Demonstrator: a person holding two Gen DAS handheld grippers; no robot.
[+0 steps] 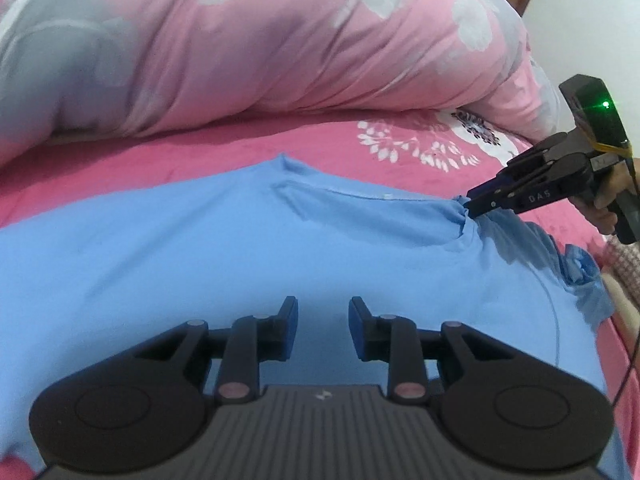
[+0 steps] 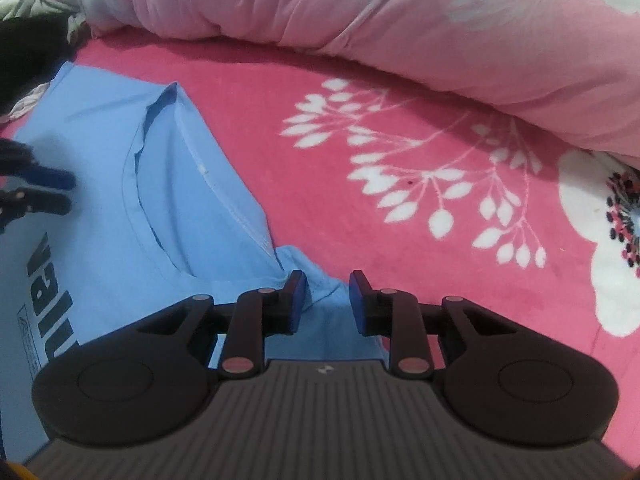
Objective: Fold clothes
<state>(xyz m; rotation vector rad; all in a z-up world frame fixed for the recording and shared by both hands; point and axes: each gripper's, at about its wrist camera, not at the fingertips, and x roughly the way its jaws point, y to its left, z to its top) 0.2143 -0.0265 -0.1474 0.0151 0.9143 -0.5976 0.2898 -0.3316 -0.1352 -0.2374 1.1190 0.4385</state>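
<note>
One blue T-shirt (image 1: 200, 248) lies on the bed (image 2: 360, 208) beneath two grippers, left gripper (image 1: 323, 330) parted and empty, right gripper (image 2: 328, 304) parted astride its shoulder fabric.

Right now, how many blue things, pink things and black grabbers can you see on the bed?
Blue: 1, the T-shirt
Pink: 2, the flowered bedsheet and the rumpled duvet
Black: 2, the left gripper and the right gripper
Total: 5
</note>
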